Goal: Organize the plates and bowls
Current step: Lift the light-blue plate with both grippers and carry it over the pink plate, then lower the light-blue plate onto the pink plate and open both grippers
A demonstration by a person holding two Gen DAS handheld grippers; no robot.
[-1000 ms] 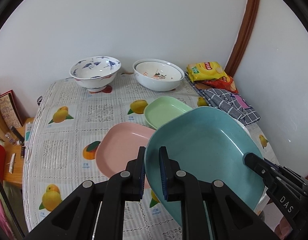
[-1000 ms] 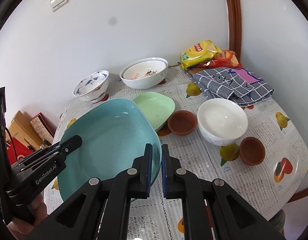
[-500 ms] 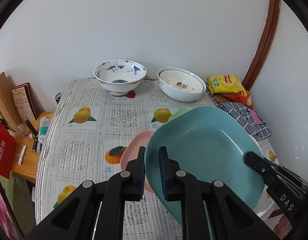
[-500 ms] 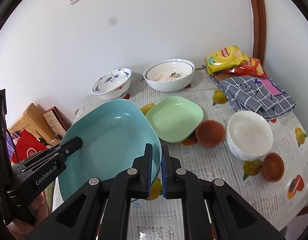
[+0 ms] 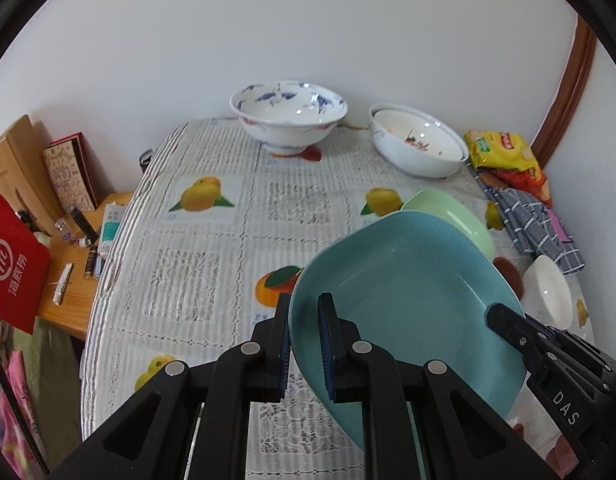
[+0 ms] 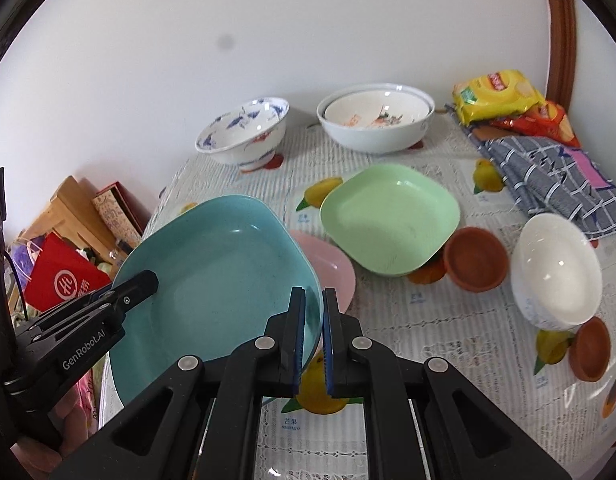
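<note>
- Both my wrist views are bright, with soft, even daylight and no harsh shadows.
- Small glare spots sit on the white bowl (image 6: 556,276) and the blue-patterned bowl (image 5: 288,120).
- Heavy fisheye bend, black vignette in the corners.
- Focus is pretty sharp everywhere; the wall (image 6: 268,20) has a dark smudge.

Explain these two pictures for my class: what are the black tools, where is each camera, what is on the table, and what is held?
A person holds two black handheld grippers, each with a camera looking along its jaws. The left gripper and the right gripper each pinch opposite rims of one large teal square plate, lifted and tilted. On the fruit-print tablecloth lie a green square plate, a pink plate, a blue-patterned bowl, nested white bowls, a plain white bowl, two brown dishes and a checked cloth.
</note>
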